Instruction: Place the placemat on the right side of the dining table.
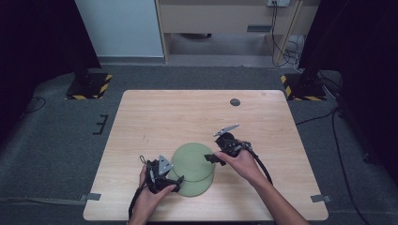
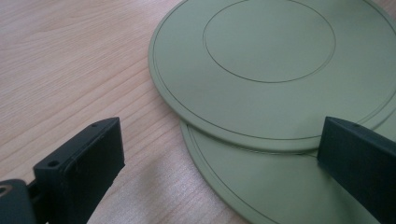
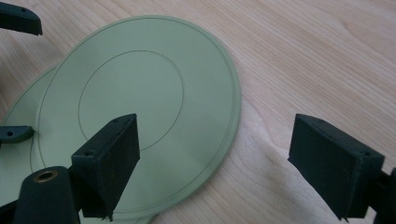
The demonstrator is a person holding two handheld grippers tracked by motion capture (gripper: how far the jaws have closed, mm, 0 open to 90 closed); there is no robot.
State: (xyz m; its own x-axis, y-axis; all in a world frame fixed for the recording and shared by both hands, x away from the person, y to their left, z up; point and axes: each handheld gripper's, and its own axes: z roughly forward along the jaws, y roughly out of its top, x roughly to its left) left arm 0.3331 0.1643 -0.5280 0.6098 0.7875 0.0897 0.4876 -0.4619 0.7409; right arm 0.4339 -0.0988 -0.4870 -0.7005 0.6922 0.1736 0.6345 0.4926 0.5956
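Observation:
Two flat pale green plates lie overlapped on the wooden table (image 1: 155, 117). The upper plate (image 1: 193, 159) (image 2: 271, 60) (image 3: 140, 93) rests partly on the lower plate (image 1: 195, 188) (image 2: 261, 191) (image 3: 18, 112). My left gripper (image 1: 177, 183) (image 2: 219, 154) stands open at the plates' left edge, and the lower plate's rim lies between its jaws untouched. My right gripper (image 1: 210, 158) (image 3: 219, 154) is open at the upper plate's right edge, one jaw over the plate and the other over bare wood. The left gripper's fingertips (image 3: 18, 18) show beyond the plates in the right gripper view.
A small grey round disc (image 1: 235, 101) sits near the table's far edge. Floor stands with yellow-black striped bases (image 1: 89, 86) (image 1: 302, 86) flank the far corners. Cables (image 1: 345, 159) trail on the floor to the right.

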